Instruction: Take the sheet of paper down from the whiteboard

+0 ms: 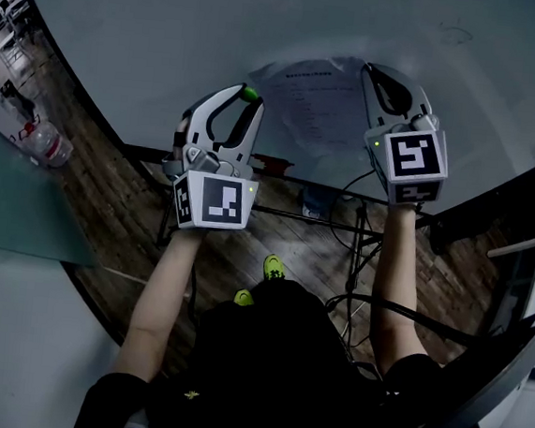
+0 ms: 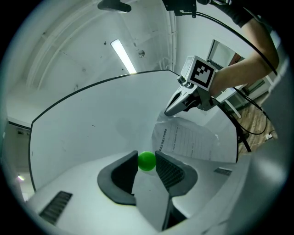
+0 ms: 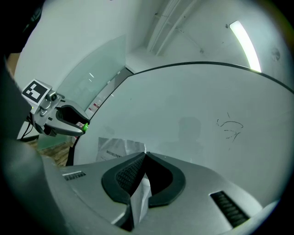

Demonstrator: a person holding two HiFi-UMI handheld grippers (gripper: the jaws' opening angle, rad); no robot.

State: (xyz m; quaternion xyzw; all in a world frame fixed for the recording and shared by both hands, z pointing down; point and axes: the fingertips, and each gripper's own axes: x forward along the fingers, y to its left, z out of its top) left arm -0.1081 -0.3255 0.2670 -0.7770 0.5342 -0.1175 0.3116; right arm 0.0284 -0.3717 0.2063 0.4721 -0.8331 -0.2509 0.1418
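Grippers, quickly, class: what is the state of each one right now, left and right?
Left gripper: closed on a small green ball.
Right gripper: closed, pinching the sheet of paper.

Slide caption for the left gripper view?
Left gripper holds a green ball at the whiteboard; right gripper pinches the top of the sheet of paper.

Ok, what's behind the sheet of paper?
The whiteboard; the sheet of paper hides the part it covers. The right gripper pinches its edge, the left gripper holds a green ball.
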